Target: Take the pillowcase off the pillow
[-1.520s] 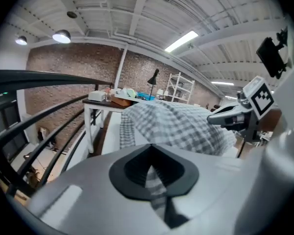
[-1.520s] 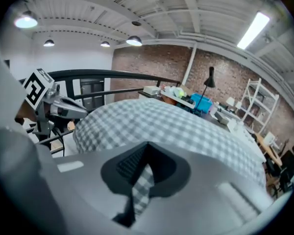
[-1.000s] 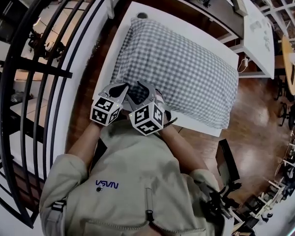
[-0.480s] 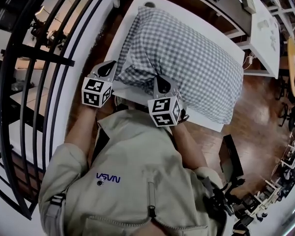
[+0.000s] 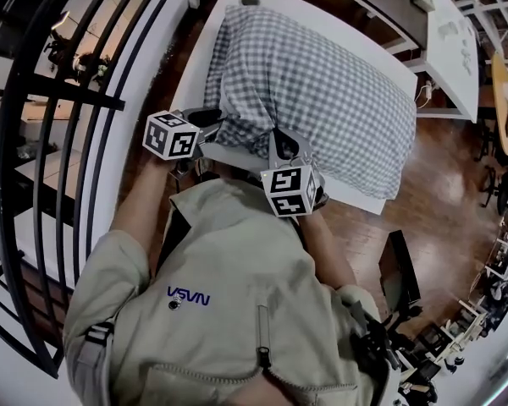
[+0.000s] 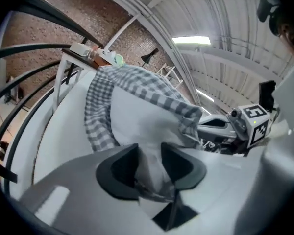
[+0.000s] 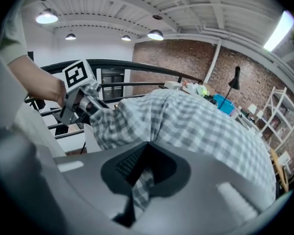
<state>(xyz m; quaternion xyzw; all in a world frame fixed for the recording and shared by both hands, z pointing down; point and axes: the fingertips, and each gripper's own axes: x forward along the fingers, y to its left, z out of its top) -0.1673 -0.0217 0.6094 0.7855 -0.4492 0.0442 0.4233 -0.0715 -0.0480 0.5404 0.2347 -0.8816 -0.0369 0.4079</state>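
Observation:
A pillow in a grey-and-white checked pillowcase (image 5: 322, 83) lies across the white table (image 5: 356, 200). Both grippers are at its near end. My right gripper (image 5: 281, 142) is shut, with a strip of the checked hem (image 7: 143, 187) pinched at the right gripper (image 7: 146, 153). My left gripper (image 5: 205, 118) is at the left corner of that end, and its jaws are opening. Loose pale fabric with a checked edge still lies between the jaws of the left gripper (image 6: 149, 160). Bare white pillow (image 6: 137, 111) shows under the lifted hem.
A black curved railing (image 5: 34, 100) runs close along the table's left side. Wooden floor (image 5: 432, 193) lies to the right, with a second white table (image 5: 449, 41) beyond and a dark object (image 5: 398, 269) on the floor. The person's beige jacket fills the near foreground.
The grippers have moved apart, the left toward the pillow's left corner. The near hem is now bunched and lifted off the white pillow.

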